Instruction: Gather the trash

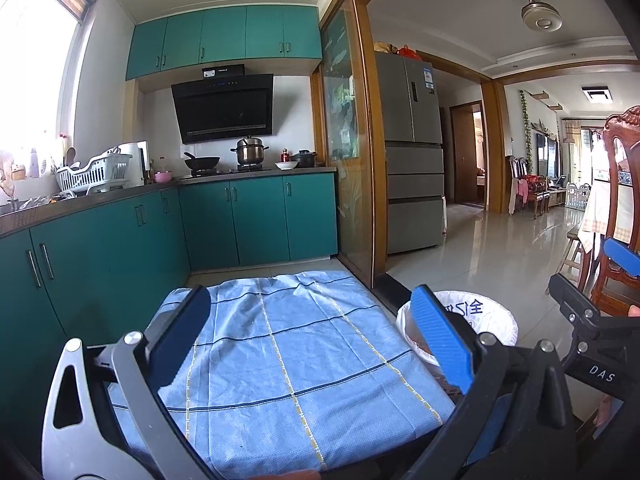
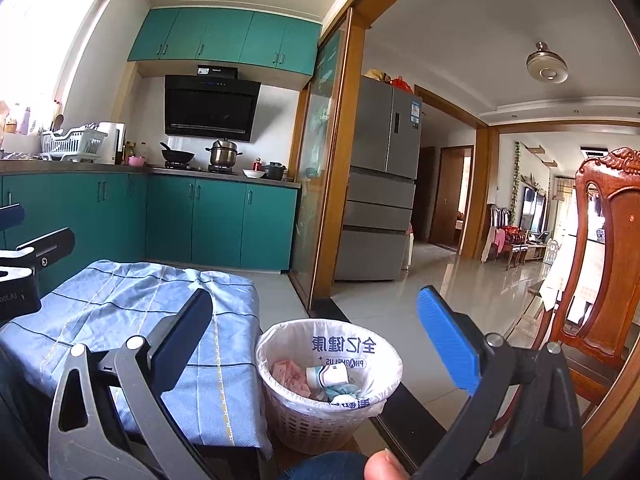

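Beside the desk (image 2: 132,320), at its right edge, a waste basket (image 2: 328,384) stands on the floor, lined with a white printed bag.

**Scene**
- Blue checked cloth (image 1: 288,352) covers the desk. No loose trash is visible on the cloth in either view.
- Inside the basket lie a pink wrapper (image 2: 290,374), a small white bottle (image 2: 330,374) and some crumpled material; these items appear already collected.
- A wooden chair (image 2: 600,264) stands at the far right.

**Gripper state**
- Left gripper (image 1: 316,340): fingers spread wide apart, nothing between them. It hovers above the cloth, near the desk's near edge.
- Right gripper (image 2: 320,344): fingers also spread wide, empty. It hovers above the basket's near side.

**Key relation**
- From the right gripper, the basket lies directly ahead and below, framed between the two fingers. From the left gripper, the basket (image 1: 492,312) lies to the right, partly hidden behind the blue finger.
- The right hand is therefore judged the nearer one for any drop into, or lift of, the basket.
- The basket opening is round, so no long axis constrains the approach.

**Assessment**
- With the desk showing no remaining items, the collecting step appears at or near completion. Any item outside these views cannot be confirmed.
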`<state>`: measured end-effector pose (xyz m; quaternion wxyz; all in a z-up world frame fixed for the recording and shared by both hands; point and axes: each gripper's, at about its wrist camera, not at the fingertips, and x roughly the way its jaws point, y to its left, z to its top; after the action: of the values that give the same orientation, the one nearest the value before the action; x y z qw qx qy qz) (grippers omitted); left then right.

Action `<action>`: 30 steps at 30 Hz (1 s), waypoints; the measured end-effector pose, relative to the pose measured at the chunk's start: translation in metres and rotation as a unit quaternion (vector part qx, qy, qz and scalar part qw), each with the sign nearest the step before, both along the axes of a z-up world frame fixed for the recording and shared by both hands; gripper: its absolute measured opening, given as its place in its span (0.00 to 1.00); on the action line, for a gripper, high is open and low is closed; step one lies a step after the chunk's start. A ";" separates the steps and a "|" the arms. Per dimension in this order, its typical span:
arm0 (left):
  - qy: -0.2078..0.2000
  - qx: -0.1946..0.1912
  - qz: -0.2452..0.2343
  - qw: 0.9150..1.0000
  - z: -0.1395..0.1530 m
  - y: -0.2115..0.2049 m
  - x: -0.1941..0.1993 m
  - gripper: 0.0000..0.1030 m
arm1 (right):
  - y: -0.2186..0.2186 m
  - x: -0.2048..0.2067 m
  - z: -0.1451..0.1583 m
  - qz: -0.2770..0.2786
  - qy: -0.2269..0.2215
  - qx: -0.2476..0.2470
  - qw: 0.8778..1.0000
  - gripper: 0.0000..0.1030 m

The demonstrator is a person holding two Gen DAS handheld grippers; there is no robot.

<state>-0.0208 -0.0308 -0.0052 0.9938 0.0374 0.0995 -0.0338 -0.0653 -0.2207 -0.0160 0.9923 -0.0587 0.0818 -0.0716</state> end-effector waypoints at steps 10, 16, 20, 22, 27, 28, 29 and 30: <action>0.001 0.003 -0.003 1.000 -0.001 -0.003 -0.002 0.97 | -0.003 -0.002 -0.001 -0.001 0.001 0.007 1.000 0.97; 0.001 0.007 -0.001 1.000 -0.001 -0.006 -0.004 0.97 | -0.008 -0.005 -0.002 -0.001 -0.001 0.014 1.000 0.97; -0.003 0.011 -0.001 1.000 0.000 -0.007 -0.006 0.97 | -0.012 -0.006 0.000 -0.001 -0.003 0.022 1.000 0.97; -0.004 0.009 -0.002 1.000 0.000 -0.007 -0.007 0.97 | -0.013 -0.008 0.000 -0.002 -0.005 0.022 1.000 0.97; 0.001 0.010 -0.002 1.000 -0.001 -0.007 -0.006 0.97 | -0.010 -0.005 0.000 -0.002 -0.004 0.016 1.000 0.97; 0.001 0.009 -0.003 1.000 -0.001 -0.006 -0.006 0.97 | -0.009 -0.005 0.000 -0.002 -0.003 0.015 1.000 0.97; 0.000 0.009 -0.002 1.000 -0.002 -0.006 -0.006 0.97 | -0.008 -0.004 0.000 -0.001 -0.003 0.015 1.000 0.97; 0.001 0.008 -0.002 1.000 -0.002 -0.005 -0.005 0.97 | -0.007 -0.004 -0.001 -0.001 -0.004 0.014 1.000 0.97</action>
<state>-0.0261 -0.0362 -0.0075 0.9932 0.0455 0.1010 -0.0349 -0.0691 -0.2277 -0.0166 0.9933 -0.0445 0.0792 -0.0715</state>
